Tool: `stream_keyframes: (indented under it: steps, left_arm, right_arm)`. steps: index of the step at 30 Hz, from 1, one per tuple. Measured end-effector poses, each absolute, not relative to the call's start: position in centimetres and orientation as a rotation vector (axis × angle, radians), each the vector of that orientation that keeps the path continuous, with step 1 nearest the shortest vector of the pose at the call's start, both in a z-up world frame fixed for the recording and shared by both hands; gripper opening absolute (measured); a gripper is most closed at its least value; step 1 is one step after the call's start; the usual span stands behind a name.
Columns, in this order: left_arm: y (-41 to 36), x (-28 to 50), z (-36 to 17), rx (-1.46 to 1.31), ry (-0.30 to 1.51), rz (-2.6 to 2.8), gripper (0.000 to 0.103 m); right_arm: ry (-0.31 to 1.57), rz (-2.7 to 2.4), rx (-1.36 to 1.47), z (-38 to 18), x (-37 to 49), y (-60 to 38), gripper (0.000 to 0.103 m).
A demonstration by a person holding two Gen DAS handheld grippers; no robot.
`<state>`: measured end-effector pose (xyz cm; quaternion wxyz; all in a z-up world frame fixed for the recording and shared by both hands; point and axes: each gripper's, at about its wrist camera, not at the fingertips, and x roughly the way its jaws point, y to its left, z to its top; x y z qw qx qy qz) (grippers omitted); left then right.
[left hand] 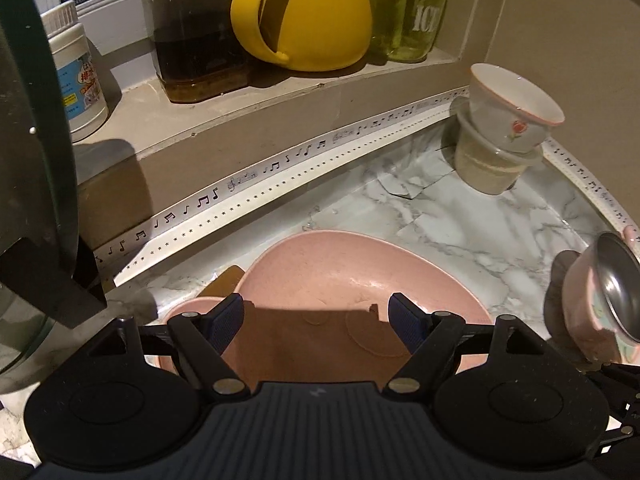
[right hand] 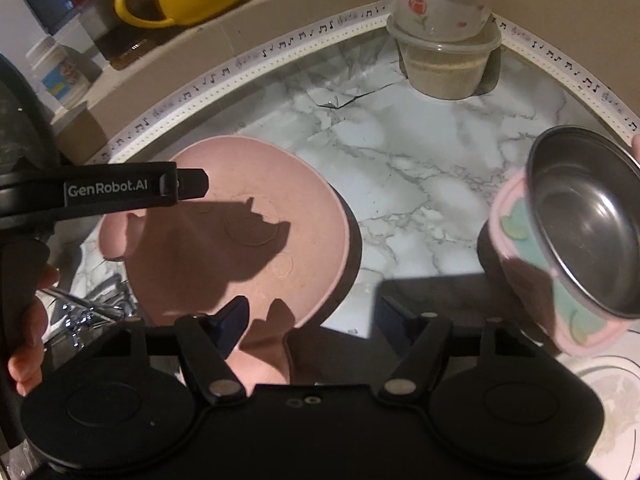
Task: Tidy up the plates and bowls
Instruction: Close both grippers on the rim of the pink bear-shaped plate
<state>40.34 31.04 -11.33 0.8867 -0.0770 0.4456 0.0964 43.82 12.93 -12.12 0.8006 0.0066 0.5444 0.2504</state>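
Observation:
A pink plate [left hand: 340, 272] [right hand: 312, 220] lies on the marble counter [right hand: 420, 168]. My left gripper [left hand: 316, 316] hangs open just above its near half, blue pads wide apart and touching nothing; in the right wrist view one of its fingers [right hand: 192, 184] reaches in from the left. My right gripper [right hand: 314, 320] is open over the plate's near rim, and a pink tab shows between its fingers. A pink bowl with a steel inside [right hand: 580, 220] [left hand: 592, 308] stands tilted to the right. At the back, a white rose bowl [right hand: 436, 4] [left hand: 516, 96] sits on a lidded plastic tub [right hand: 444, 68].
A raised ledge behind holds a yellow mug [left hand: 316, 16], a dark jar [left hand: 192, 40], green bottles and a white canister [left hand: 76, 80]. A dark round lid [left hand: 32, 160] looms at the left. A faucet [right hand: 80, 312] and a hand [right hand: 28, 340] are lower left; a glass plate [right hand: 608, 400] lower right.

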Motion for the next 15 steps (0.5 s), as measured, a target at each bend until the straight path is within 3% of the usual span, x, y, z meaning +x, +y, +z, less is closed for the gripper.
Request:
stream_keyframes:
  steps: [4, 8, 10, 15]
  left_arm:
    - [31.3, 41.0, -11.7, -0.163, 0.928, 0.207, 0.079]
    - [31.3, 41.3, -12.1, -0.156, 0.922, 0.218, 0.079]
    - [31.5, 41.3, -12.2, -0.153, 0.925, 0.220, 0.079]
    - [31.8, 41.3, -12.9, -0.158, 0.952, 0.228, 0.079]
  right_arm:
    - [1.181, 0.527, 0.006, -12.7, 44.4, 13.3, 0.042]
    - [1.158, 0.510, -0.020, -12.9, 44.6, 13.3, 0.028]
    - [1.153, 0.520, -0.025, -12.8, 44.7, 13.2, 0.015]
    - [1.158, 0.527, -0.040, -12.6, 45.0, 12.7, 0.014]
